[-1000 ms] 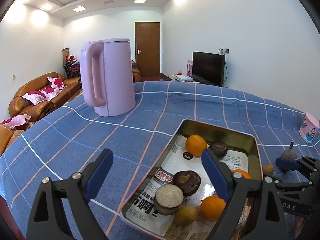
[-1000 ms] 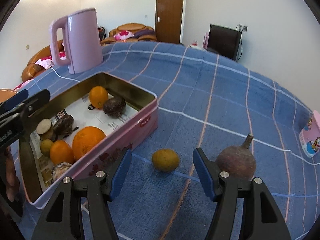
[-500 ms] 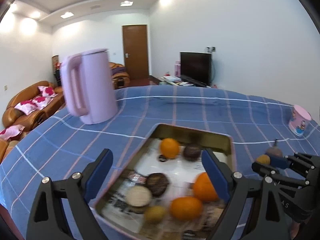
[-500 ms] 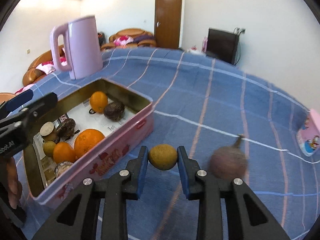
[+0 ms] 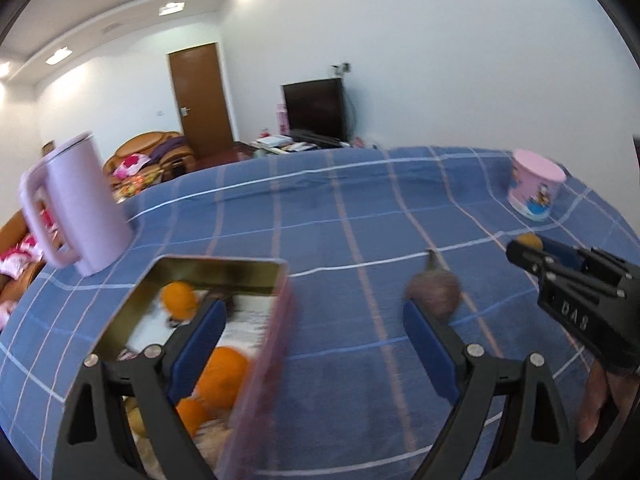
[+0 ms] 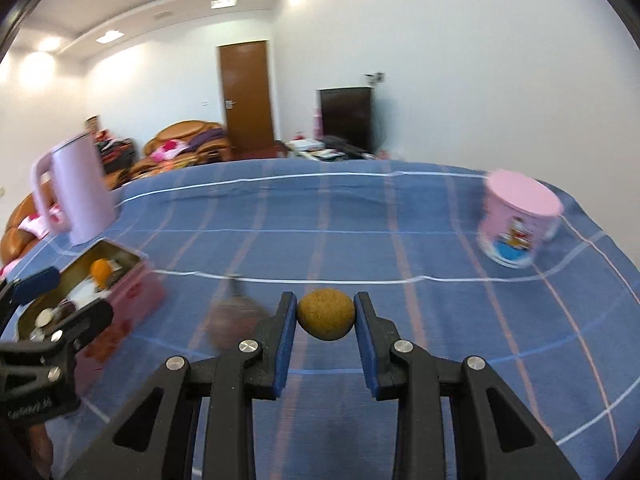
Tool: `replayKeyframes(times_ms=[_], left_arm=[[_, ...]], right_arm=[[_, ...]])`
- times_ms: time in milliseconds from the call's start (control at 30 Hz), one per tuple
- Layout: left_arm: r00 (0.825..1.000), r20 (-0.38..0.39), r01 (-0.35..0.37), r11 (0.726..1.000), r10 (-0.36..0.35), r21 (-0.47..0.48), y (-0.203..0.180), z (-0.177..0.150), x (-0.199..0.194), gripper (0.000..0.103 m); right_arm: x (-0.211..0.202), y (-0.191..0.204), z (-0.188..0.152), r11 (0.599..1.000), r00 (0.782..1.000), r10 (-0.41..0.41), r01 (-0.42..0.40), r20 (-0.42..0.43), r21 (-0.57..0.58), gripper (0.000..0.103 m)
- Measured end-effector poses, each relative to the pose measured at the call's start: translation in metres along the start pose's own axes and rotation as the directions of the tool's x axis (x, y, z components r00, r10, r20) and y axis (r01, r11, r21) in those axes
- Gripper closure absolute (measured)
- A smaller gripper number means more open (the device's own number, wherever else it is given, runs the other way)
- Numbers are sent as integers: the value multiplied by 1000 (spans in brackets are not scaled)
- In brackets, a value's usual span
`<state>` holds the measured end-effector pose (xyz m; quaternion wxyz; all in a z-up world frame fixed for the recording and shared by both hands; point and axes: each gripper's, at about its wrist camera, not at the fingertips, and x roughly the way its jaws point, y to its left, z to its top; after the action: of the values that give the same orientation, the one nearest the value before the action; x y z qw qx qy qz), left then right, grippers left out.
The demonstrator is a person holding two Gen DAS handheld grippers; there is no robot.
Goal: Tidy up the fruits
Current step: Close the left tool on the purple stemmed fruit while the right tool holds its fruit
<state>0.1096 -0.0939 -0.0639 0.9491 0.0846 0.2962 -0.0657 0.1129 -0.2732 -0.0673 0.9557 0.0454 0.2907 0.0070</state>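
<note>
Black tongs (image 6: 325, 316), blue pads (image 6: 285, 340), silver screws

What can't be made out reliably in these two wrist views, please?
- Purple stemmed fruit: motion-blurred in both views; kind unclear.
- Tin contents: blurred in the left view, partly hidden by the left gripper; tiny in the right view.
- Yellow-brown fruit: its sides are covered by the right gripper; whether it is off the cloth is unclear.

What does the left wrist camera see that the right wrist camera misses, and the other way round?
Only the left wrist view shows the left gripper with jaws wide open and the big oranges low in the tin. Only the right wrist view shows the small brown fruit head-on, pinched in the right gripper. Both show the tin, the kettle, the pink cup and the purple fruit.
</note>
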Motion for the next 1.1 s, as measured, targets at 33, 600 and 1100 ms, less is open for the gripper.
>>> replayKeyframes(times_ms=[33, 600, 1100], left_arm=[[1000, -12, 29, 999, -29, 23, -11, 2, 4, 10], [979, -148, 150, 987, -141, 51, -55, 13, 54, 12], [959, -176, 230, 973, -220, 34, -60, 12, 64, 49]], right_arm=[[0, -6, 0, 1000, 1000, -3, 3, 0, 13, 72], [19, -36, 0, 992, 997, 36, -27, -72, 122, 72], [16, -29, 0, 995, 997, 58, -53, -60, 84, 72]])
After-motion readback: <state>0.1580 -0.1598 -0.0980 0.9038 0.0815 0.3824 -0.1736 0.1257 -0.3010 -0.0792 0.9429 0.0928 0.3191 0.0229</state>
